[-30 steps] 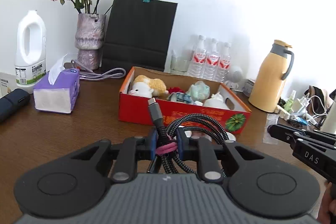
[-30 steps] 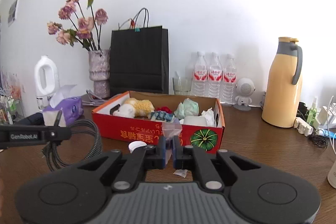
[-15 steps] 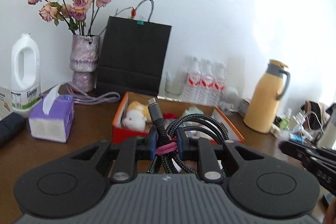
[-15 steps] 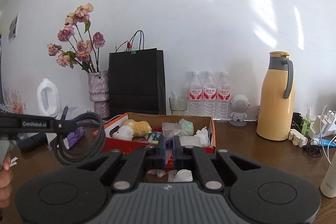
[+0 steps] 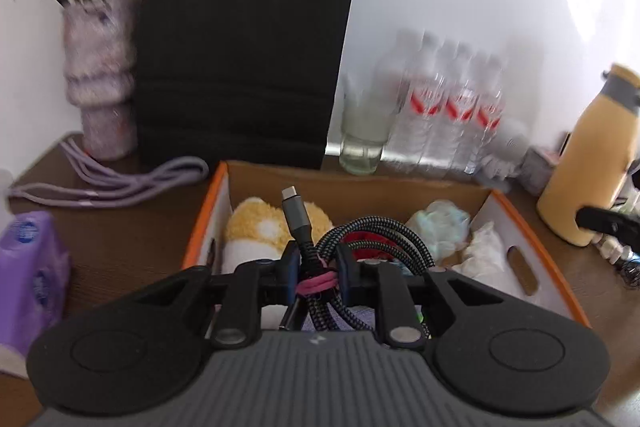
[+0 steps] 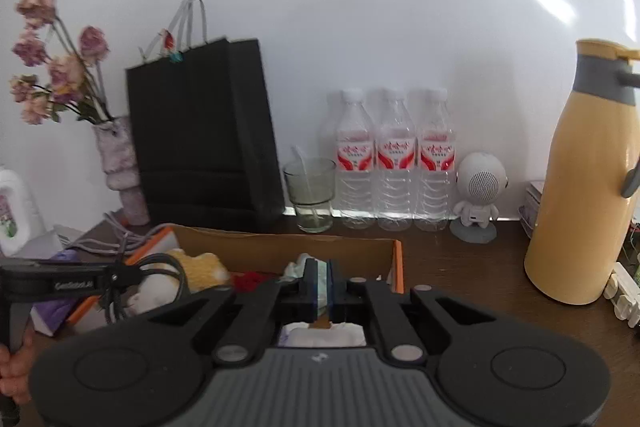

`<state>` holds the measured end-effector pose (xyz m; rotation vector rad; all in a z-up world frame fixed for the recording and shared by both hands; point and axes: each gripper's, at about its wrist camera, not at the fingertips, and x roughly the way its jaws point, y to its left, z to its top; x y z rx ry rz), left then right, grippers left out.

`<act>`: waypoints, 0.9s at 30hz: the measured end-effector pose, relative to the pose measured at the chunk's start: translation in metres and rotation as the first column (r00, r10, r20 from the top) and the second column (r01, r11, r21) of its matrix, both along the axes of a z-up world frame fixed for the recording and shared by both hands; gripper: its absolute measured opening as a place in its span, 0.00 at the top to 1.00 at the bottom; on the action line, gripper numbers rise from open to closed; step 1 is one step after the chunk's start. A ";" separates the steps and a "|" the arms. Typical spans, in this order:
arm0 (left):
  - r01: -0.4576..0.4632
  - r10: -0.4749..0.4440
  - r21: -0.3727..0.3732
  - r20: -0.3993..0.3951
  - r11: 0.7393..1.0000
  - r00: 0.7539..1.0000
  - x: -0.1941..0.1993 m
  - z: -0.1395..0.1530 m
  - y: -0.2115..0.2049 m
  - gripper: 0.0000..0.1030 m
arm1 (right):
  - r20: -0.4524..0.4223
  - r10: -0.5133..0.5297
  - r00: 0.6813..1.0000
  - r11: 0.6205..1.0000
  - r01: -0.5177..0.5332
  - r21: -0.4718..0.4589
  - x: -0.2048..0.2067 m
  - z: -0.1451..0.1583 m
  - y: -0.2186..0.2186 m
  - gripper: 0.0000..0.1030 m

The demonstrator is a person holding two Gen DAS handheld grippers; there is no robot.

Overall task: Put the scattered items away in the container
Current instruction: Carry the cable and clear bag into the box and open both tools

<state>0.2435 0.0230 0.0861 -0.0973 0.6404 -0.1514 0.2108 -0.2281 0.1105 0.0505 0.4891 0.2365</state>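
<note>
My left gripper (image 5: pixel 318 263) is shut on a coiled grey braided cable (image 5: pixel 372 231) tied with a pink band, its plug sticking up. It hovers over the near edge of the orange-rimmed cardboard box (image 5: pixel 204 223). In the box lie a yellow-and-white plush toy (image 5: pixel 256 227), a teal crumpled piece (image 5: pixel 440 223) and white tissue (image 5: pixel 484 251). My right gripper (image 6: pixel 323 279) is shut on a thin pale wrapper (image 6: pixel 322 293) above the box's (image 6: pixel 280 247) right part. In the right wrist view the left gripper (image 6: pixel 112 279) shows at the left with the cable loop.
Behind the box stand a black paper bag (image 5: pixel 240 47), a vase of dried roses (image 5: pixel 100 83), a glass (image 6: pixel 310 193) and three water bottles (image 6: pixel 394 159). A yellow thermos (image 6: pixel 580 187) and a white robot figure (image 6: pixel 480 191) are at the right. A purple tissue box (image 5: pixel 28 267) sits left.
Both grippers have moved forward from in front of the box to over it; the box and back wall now look much closer. Both grips are unchanged.
</note>
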 end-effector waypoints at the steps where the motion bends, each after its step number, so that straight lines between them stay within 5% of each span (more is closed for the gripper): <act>1: -0.007 0.007 0.001 -0.022 1.000 1.000 0.012 -0.006 -0.001 0.81 | -0.028 -0.005 1.000 1.000 0.005 0.002 0.020 -0.003 0.000 0.98; 6: 0.078 -0.060 0.123 -0.147 0.989 0.987 0.051 -0.037 -0.019 0.78 | -0.127 -0.015 0.992 0.999 0.009 -0.047 0.078 -0.018 0.005 0.98; 8: 0.089 -0.068 0.145 -0.141 0.985 0.988 0.050 -0.039 -0.022 0.72 | -0.144 0.000 0.990 0.998 -0.009 -0.061 0.083 -0.022 0.008 0.96; 10: 0.110 -0.098 0.101 -0.117 0.989 0.988 0.047 -0.033 -0.018 0.47 | -0.172 0.008 0.985 0.997 -0.020 -0.069 0.085 -0.025 0.008 0.91; 14: 0.107 -0.099 0.045 -0.142 0.993 0.985 0.048 -0.018 -0.010 0.41 | -0.249 0.032 0.968 0.998 -0.043 -0.039 0.087 -0.031 0.010 0.87; 15: 0.102 -0.093 0.054 -0.148 0.993 0.985 0.048 -0.014 -0.009 0.32 | -0.272 0.045 0.961 0.998 -0.054 -0.023 0.086 -0.031 0.012 0.87; 17: 0.088 -0.073 0.094 -0.155 0.992 0.985 0.048 -0.006 -0.012 0.15 | -0.325 0.073 0.943 0.997 -0.073 0.012 0.087 -0.030 0.016 0.68; 20: 0.129 -0.101 0.119 -0.215 0.984 0.971 0.048 -0.001 -0.016 0.06 | -0.407 0.117 0.906 0.992 -0.122 0.015 0.084 -0.030 0.026 0.41; 24: 0.112 -0.071 0.145 -0.260 0.983 0.963 0.042 0.004 -0.013 0.03 | -0.509 0.100 0.855 0.990 -0.137 -0.035 0.076 -0.032 0.033 0.34; 27: 0.062 -0.036 0.080 -0.289 0.995 0.957 0.032 0.008 -0.006 0.00 | -0.547 0.061 0.835 0.994 -0.102 -0.044 0.067 -0.028 0.032 0.22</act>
